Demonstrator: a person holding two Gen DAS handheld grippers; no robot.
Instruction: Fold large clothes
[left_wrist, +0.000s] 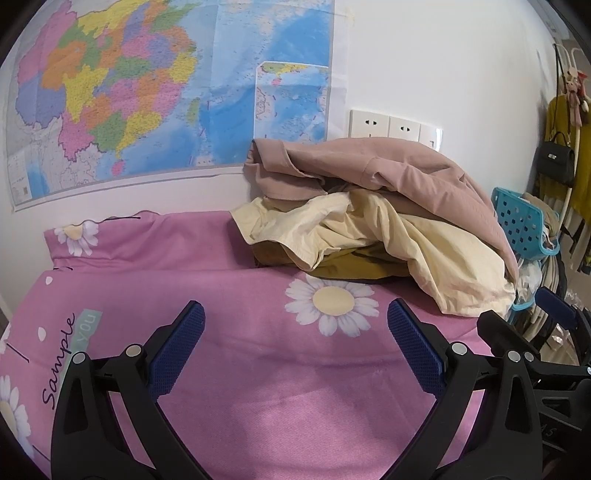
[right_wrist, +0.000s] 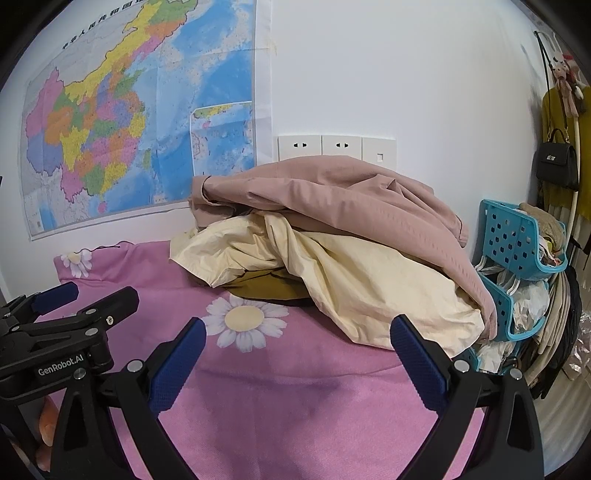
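A heap of clothes lies at the far right of the pink daisy-print bed cover (left_wrist: 229, 295) (right_wrist: 295, 387), against the wall. On top is a dusty-pink garment (left_wrist: 388, 173) (right_wrist: 351, 199), under it a cream garment (left_wrist: 388, 240) (right_wrist: 351, 280), and a mustard-brown one (left_wrist: 347, 269) (right_wrist: 266, 288) at the bottom. My left gripper (left_wrist: 295, 317) is open and empty above the cover, short of the heap; it also shows in the right wrist view (right_wrist: 85, 295). My right gripper (right_wrist: 297, 332) is open and empty, just in front of the cream garment; it also shows in the left wrist view (left_wrist: 524, 310).
A map (left_wrist: 147, 92) (right_wrist: 140, 122) and wall sockets (left_wrist: 391, 125) (right_wrist: 332, 147) are on the wall behind. A blue perforated basket rack (left_wrist: 524, 221) (right_wrist: 517, 240) with more textiles stands right of the bed. A black handbag (left_wrist: 556, 162) (right_wrist: 557, 162) and clothes hang at far right.
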